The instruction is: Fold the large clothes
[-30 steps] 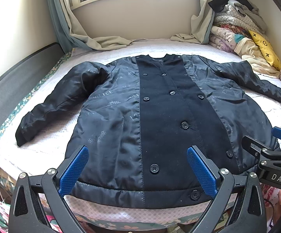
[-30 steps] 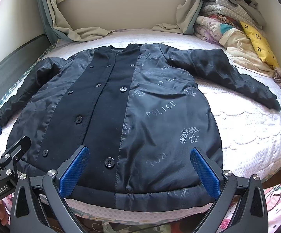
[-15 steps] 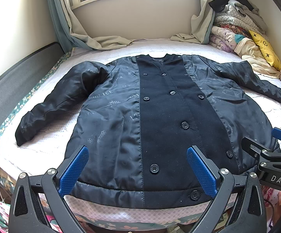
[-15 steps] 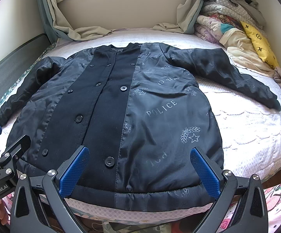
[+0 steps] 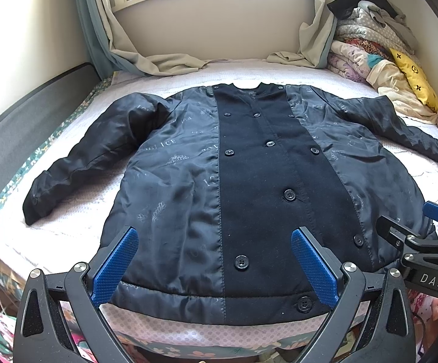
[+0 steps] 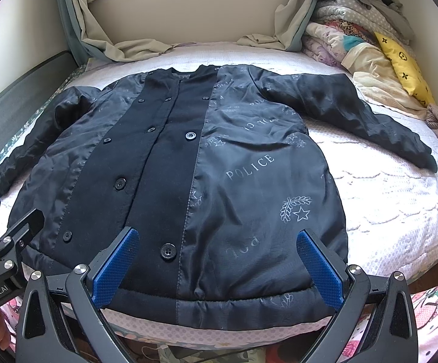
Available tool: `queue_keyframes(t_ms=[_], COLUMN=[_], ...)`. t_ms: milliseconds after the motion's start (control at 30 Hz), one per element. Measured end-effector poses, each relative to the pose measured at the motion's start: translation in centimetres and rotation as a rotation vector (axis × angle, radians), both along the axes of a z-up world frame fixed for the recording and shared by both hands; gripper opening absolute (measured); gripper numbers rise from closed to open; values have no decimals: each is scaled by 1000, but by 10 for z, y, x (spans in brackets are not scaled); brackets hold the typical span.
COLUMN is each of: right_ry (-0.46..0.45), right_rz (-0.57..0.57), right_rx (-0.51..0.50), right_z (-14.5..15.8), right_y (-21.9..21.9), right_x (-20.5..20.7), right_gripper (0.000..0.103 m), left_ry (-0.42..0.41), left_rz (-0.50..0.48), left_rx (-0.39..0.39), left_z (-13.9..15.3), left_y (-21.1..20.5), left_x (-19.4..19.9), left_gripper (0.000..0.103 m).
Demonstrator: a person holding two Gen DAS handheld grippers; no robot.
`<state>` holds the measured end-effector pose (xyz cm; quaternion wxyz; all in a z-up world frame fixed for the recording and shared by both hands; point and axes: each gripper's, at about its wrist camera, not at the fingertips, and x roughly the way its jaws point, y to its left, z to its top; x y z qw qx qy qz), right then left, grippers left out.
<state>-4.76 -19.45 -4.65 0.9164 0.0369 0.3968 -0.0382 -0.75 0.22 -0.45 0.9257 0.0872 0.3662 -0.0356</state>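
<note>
"POLICE" on coat; gripper housings ("DAS", "GenRobot.AI").

2 fisheye views look from the foot of the bed toward the window wall. Each sits low behind its own hand-held gripper, near the hem of the coat. Both share the whole coat and bedding pile.

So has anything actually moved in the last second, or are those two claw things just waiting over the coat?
Nothing has visibly changed. The coat lies spread flat on the bed, both sleeves out, as before. The left gripper and right gripper hang open above the hem, holding nothing, in the same spots as a second ago.
</note>
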Motion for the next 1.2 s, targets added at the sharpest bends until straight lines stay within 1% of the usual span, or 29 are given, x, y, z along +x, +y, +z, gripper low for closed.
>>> queue_keyframes(t_ms=[200, 333, 500, 633, 800, 933, 1033, 1133, 1200], right_ry=[10, 18, 35, 17, 3, -13, -37, -45, -41], right_rz=[-2, -5, -5, 13, 65, 122, 154, 187, 221], right_rx=[7, 10, 24, -14, -31, -70, -103, -129, -127], right_z=[0, 0, 3, 16, 41, 61, 71, 72, 70], right_y=[-1, -2, -5, -3, -4, -4, -2, 2, 5], right_x=[2, 5, 18, 34, 71, 109, 141, 169, 187], right_gripper=[103, 103, 103, 103, 103, 103, 103, 103, 103], left_ry=[6, 16, 46, 47, 21, 19, 24, 53, 72], left_rz=[1, 22, 67, 107, 152, 210, 245, 281, 314], left_rx=[0, -5, -19, -21, -26, -54, -58, -69, -106], left_z=[-1, -2, -1, 11, 33, 45, 43, 33, 26], left_y=[1, 4, 15, 27, 49, 78, 92, 106, 119], left_x=[1, 5, 21, 39, 73, 112, 132, 150, 159], left_gripper=[103, 103, 103, 103, 103, 103, 103, 103, 103])
